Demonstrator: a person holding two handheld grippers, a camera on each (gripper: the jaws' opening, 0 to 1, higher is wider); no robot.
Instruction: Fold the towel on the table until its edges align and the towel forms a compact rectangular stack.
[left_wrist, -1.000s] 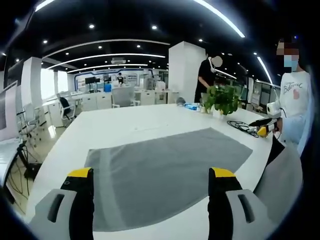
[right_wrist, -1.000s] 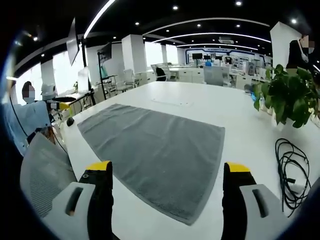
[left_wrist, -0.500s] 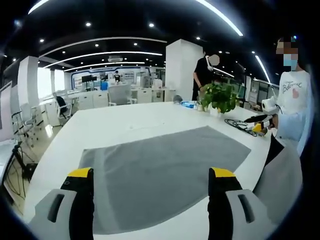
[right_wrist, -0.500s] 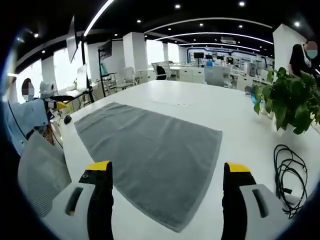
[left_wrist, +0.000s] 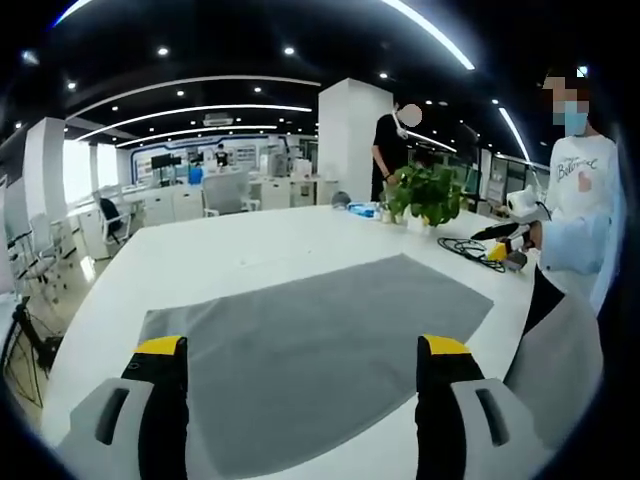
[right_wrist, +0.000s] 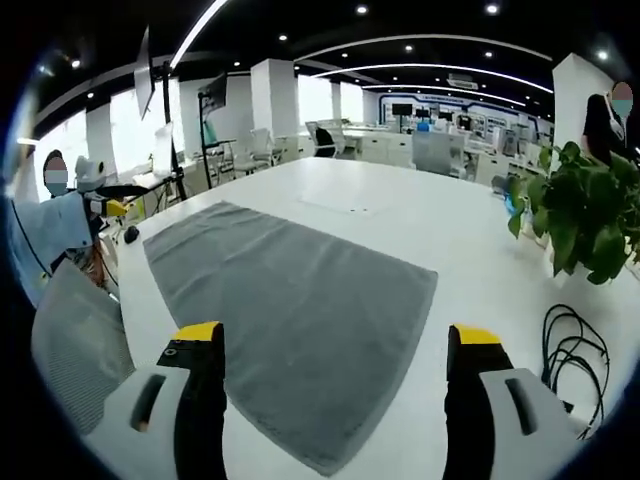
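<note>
Currently, my left tongs (left_wrist: 303, 352) are held with the jaws spread wide apart and nothing between them, above the near edge of the towel (left_wrist: 320, 330). My right tongs (right_wrist: 337, 338) are likewise spread apart and hold nothing, above the opposite near edge of the same towel (right_wrist: 290, 300). The gray towel lies flat and unfolded, in a single layer, on the white surface (left_wrist: 230, 250). In the left gripper view, its far right corner points toward a coiled black cable (left_wrist: 462, 247) and a potted plant (left_wrist: 428, 195), both well apart from the cloth. In the right gripper view, the plant (right_wrist: 585, 215) and cable (right_wrist: 572, 352) sit to the right of the towel on the surface (right_wrist: 400, 215). A gray mesh chair back (right_wrist: 75, 335) stands at the left edge.
</note>
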